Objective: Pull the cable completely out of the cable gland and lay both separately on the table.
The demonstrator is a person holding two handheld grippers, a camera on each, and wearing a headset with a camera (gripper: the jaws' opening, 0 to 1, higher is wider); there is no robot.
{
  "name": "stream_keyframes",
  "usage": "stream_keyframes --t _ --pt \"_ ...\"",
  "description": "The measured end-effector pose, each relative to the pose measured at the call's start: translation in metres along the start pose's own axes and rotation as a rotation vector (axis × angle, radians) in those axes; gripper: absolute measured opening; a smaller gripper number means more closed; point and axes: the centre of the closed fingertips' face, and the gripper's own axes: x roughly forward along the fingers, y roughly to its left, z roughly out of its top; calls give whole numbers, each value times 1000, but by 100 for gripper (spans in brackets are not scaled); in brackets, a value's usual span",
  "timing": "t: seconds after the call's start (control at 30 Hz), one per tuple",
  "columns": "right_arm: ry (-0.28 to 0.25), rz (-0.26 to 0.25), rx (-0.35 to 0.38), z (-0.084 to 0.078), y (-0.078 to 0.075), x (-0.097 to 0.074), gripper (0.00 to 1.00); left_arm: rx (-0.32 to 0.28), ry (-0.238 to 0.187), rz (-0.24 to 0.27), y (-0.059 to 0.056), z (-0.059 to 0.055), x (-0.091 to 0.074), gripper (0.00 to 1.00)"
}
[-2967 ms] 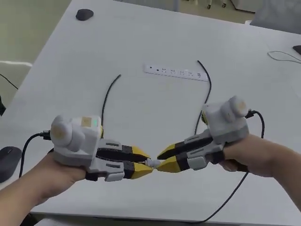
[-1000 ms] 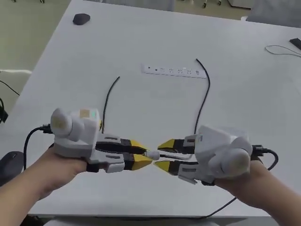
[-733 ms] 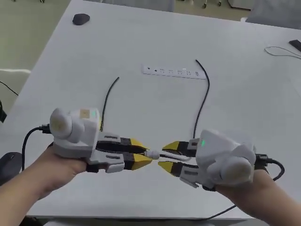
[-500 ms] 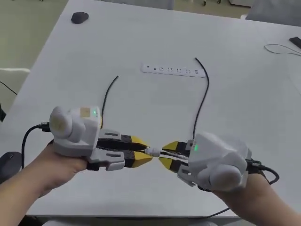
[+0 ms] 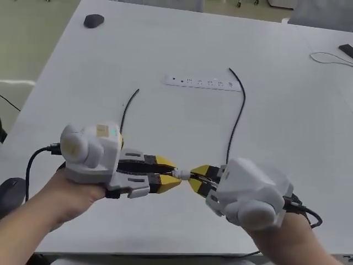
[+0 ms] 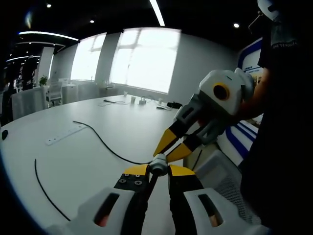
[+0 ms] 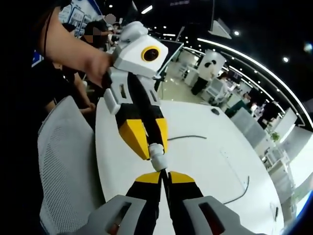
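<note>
L gripper pinches the small white plastic gland between its yellow tips, held in the air just inside the table's near edge. R gripper meets it tip to tip, jaws pressed together on a short white cable stub coming out of the gland. Tabletop is smooth, pale grey, w/ plenty of free room beyond. A flat white power strip lies mid-table, two thin black wires lie loose by it, and a dark rounded mouse sits at the far left corner.
</note>
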Motion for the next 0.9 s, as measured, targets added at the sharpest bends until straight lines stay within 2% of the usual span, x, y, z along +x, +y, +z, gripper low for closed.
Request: stream_keyframes --t 0.33,0.67,0.9 --pt "6 3 92 -8 -5 -3 0 34 14 2 0 3 6 15" --pt "34 -28 186 -29 -22 -5 0 18 0 16 7 7 6 15" --pt "41 -38 233 -39 -26 -4 0 13 -1 25 8 7 5 15"
